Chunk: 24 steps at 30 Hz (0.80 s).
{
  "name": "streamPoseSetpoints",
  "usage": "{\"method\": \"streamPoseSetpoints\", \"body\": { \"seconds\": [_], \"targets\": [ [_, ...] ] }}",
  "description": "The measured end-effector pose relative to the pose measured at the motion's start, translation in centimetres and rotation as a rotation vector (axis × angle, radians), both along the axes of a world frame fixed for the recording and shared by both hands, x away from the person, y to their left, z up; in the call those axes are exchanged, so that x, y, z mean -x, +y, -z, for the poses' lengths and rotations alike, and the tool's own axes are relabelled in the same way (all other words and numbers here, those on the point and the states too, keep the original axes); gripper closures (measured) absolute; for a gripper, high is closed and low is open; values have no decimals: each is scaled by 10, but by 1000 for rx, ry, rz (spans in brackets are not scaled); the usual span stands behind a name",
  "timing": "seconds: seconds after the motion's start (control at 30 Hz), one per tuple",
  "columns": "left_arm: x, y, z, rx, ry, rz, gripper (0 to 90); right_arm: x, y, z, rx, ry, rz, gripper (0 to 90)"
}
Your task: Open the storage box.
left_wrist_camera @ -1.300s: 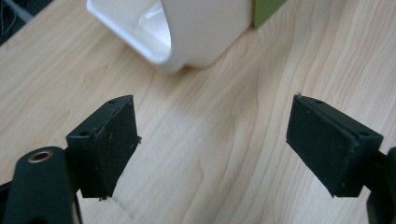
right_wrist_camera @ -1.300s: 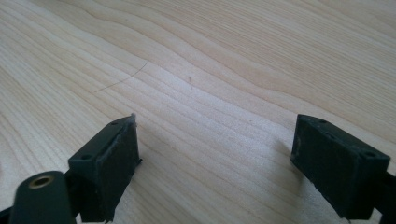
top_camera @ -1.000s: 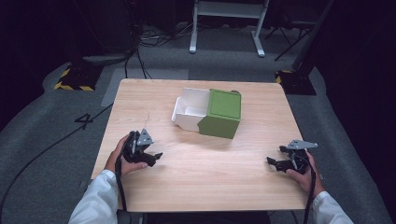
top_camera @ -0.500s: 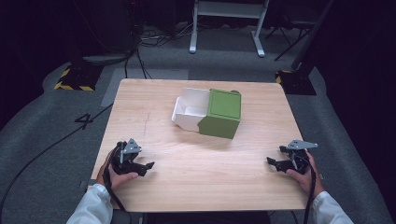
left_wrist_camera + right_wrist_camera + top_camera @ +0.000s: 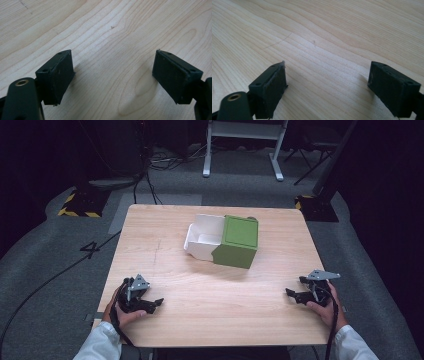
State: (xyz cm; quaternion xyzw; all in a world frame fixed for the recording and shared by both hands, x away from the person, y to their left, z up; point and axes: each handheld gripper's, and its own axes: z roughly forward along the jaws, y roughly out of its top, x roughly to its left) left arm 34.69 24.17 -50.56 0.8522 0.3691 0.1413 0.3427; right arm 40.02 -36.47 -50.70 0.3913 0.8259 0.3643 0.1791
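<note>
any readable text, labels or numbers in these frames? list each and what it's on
"4" – dark numeral marked on the grey floor, left of the wooden table.
Green and white box: no print can be seen on it.
Yellow-black hazard stripes on the floor: a pattern, no text.
Both gripper views: bare wood grain, no writing.

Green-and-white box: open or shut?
Open. The box has its white half facing up, hollow and apparently empty, beside the green half on the table.
</note>
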Motion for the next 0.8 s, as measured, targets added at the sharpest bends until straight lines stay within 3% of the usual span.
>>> {"method": "streamPoseSetpoints", "body": {
  "seconds": [0.03,0.17,0.8],
  "targets": [
    [2,1,1,16,-3,-8,172,0,0,0,-1,0,0,149],
    [3,4,1,14,-7,-35,168,0,0,0,0,0,0,149],
    [2,3,1,3,-7,-30,148,1,0,0,2,-3,9,150]
  ]
}}
